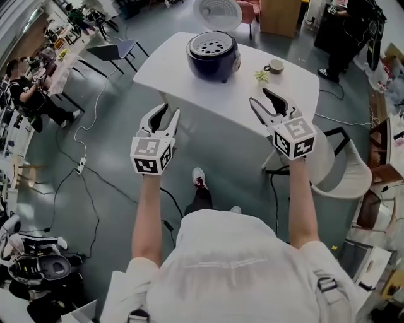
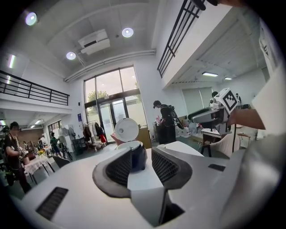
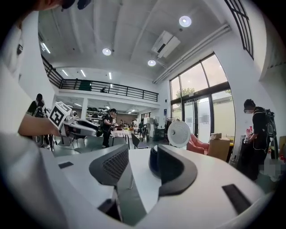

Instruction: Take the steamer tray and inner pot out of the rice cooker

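A dark blue rice cooker (image 1: 213, 57) stands on the far part of a white table (image 1: 189, 94) with its white lid (image 1: 216, 14) swung up. A perforated grey steamer tray (image 1: 211, 45) sits in its top; the inner pot is hidden below it. Both grippers hover short of the table's near edge and point at the cooker. My left gripper (image 1: 168, 111) is open with nothing between its fingers, and so is my right gripper (image 1: 259, 96). In the left gripper view the cooker (image 2: 137, 156) shows between the jaws. In the right gripper view the cooker (image 3: 153, 163) is half hidden by the right jaw.
A small cup (image 1: 274, 65) and a little plant (image 1: 262, 76) stand on the table right of the cooker. A white chair (image 1: 341, 167) is at the table's right, a dark chair (image 1: 117, 49) at its far left. Cables (image 1: 82, 165) lie on the floor. People stand around the room.
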Tool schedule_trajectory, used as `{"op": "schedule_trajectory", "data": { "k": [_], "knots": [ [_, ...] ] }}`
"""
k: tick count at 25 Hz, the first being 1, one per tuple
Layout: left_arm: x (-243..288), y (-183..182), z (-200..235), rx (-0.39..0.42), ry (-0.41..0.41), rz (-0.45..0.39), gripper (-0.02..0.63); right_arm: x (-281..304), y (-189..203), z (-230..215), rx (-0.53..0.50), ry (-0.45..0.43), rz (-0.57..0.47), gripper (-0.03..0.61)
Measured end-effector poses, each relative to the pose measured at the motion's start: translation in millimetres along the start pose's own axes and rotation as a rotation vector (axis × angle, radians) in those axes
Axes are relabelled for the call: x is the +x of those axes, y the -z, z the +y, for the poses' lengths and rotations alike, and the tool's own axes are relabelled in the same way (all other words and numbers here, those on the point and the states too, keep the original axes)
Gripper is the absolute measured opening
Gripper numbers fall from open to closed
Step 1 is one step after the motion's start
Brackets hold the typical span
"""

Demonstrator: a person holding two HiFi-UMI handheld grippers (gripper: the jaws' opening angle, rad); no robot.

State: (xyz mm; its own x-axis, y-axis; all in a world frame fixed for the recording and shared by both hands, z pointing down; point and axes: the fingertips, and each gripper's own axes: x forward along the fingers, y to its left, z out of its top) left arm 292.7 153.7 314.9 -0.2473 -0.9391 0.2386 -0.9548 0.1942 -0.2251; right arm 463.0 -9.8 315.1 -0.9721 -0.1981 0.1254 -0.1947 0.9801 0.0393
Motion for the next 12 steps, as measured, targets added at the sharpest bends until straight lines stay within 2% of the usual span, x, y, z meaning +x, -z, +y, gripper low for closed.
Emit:
{"op": "schedule_trajectory", "data": {
  "k": [3,8,12],
  "knots": [
    [10,2,9,-0.011,0.004,-0.006,0.167,11,0,0,-0.028,-0.018,0.016,0.246],
    [38,9,47,-0.024,-0.005,-0.022,0.189,51,-5,-4,-0.064,-0.022,0.045,0.283],
    [63,17,78,-0.053,0.027,-0.026,0.222,92,-5,-9,-0.075,-0.017,0.095,0.311]
  ]
}}
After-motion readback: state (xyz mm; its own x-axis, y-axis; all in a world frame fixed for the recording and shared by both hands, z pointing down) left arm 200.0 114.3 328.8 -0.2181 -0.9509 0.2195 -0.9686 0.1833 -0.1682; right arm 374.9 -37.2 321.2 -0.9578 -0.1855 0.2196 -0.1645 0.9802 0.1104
